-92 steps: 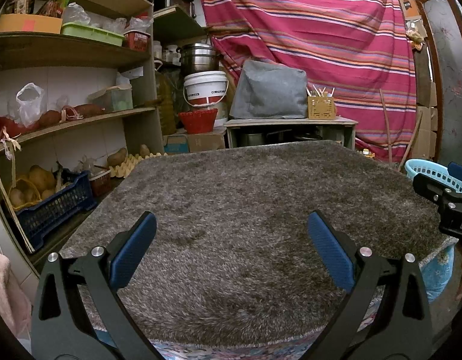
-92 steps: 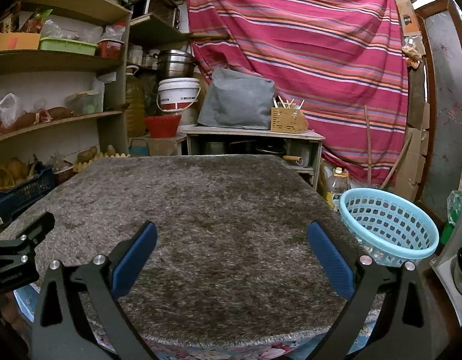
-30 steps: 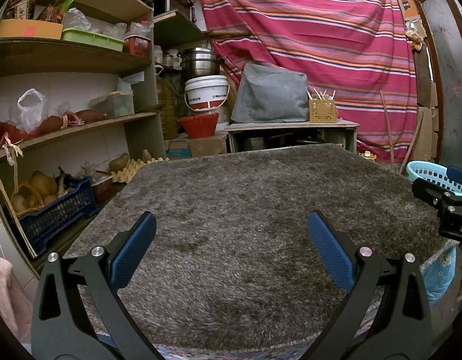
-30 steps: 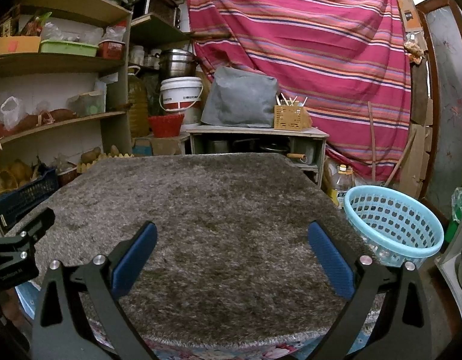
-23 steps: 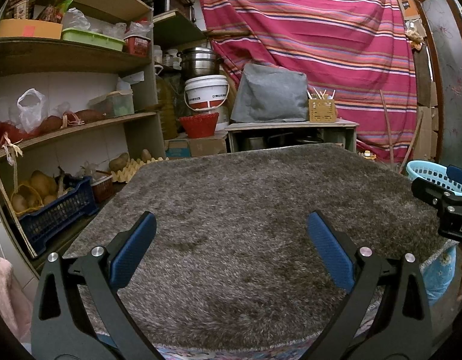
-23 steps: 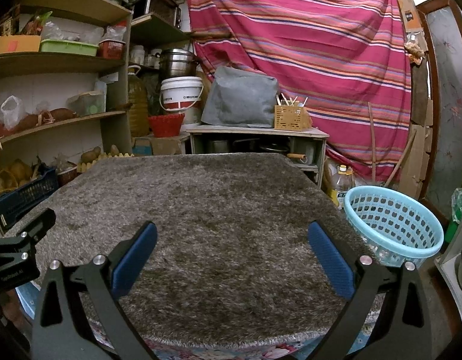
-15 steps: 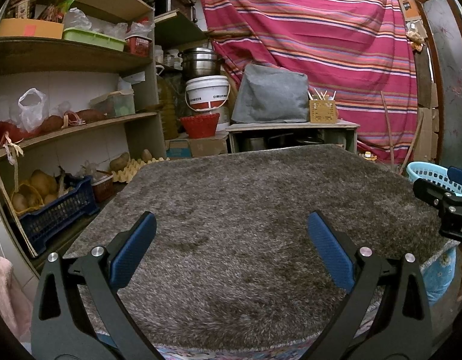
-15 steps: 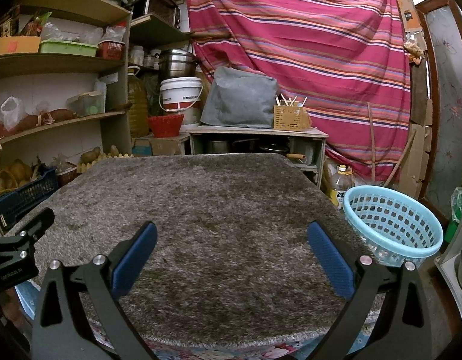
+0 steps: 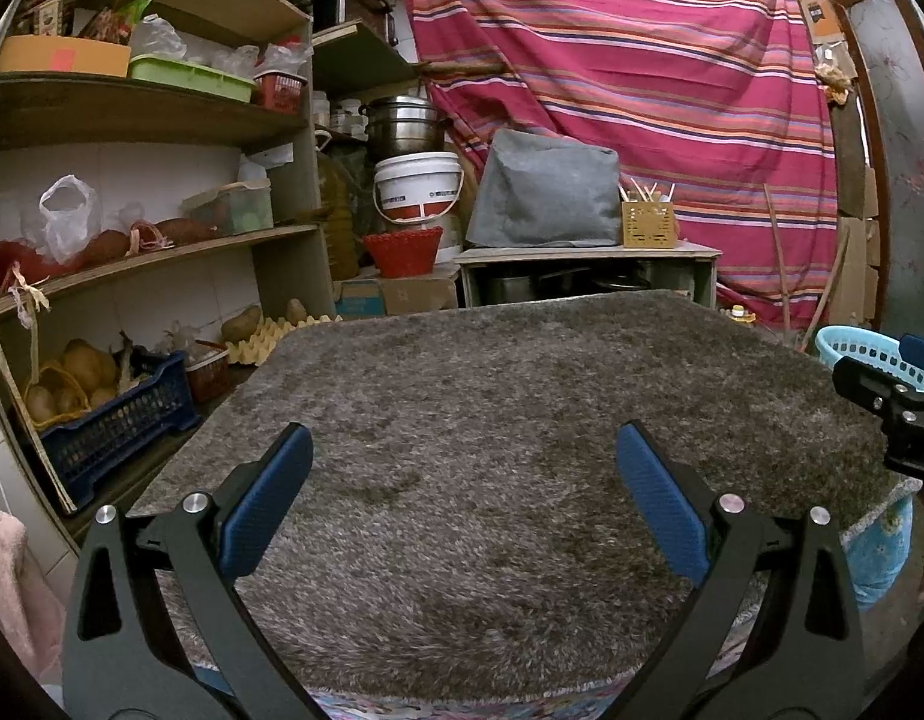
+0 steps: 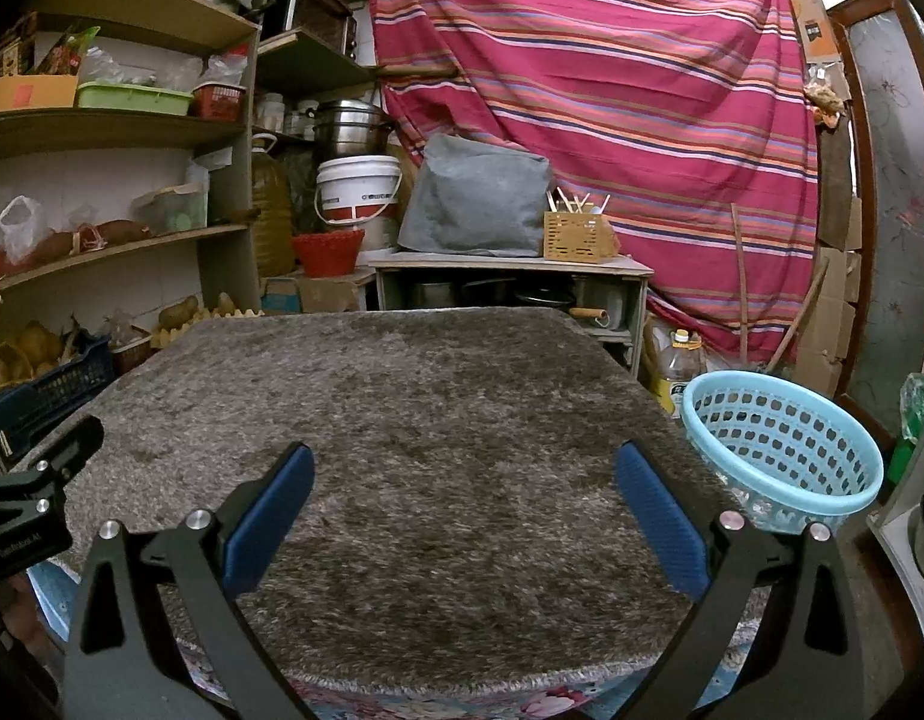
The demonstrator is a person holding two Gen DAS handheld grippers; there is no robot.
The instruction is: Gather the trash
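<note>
The left hand-held gripper (image 9: 462,498) is held wide open over the near part of the counter (image 9: 492,396), with nothing between its blue pads (image 9: 264,510). The right hand-held gripper (image 10: 462,504) is likewise spread fully and is empty; its black frame is also seen at the right edge of the left wrist view, so the two are held side by side, apart.

The counter is covered by a shaggy grey-brown rug (image 10: 402,420), and no trash can be made out on it in either view: no wrapper, paper or scrap is visible among the pile. A light blue basket (image 10: 780,438) is seen in the lower right of the right wrist view, just beside the counter's right edge; what it holds cannot be told, only its perforated wall and rim being shown. It is judged to be the likely place for the trash.

As far as can be judged, either the collecting is finished or it has not been begun; no piece is held or awaiting pickup. Stocked shelves (image 9: 132,114) are seen at the upper left, and a striped cloth (image 9: 642,72) hangs behind.
</note>
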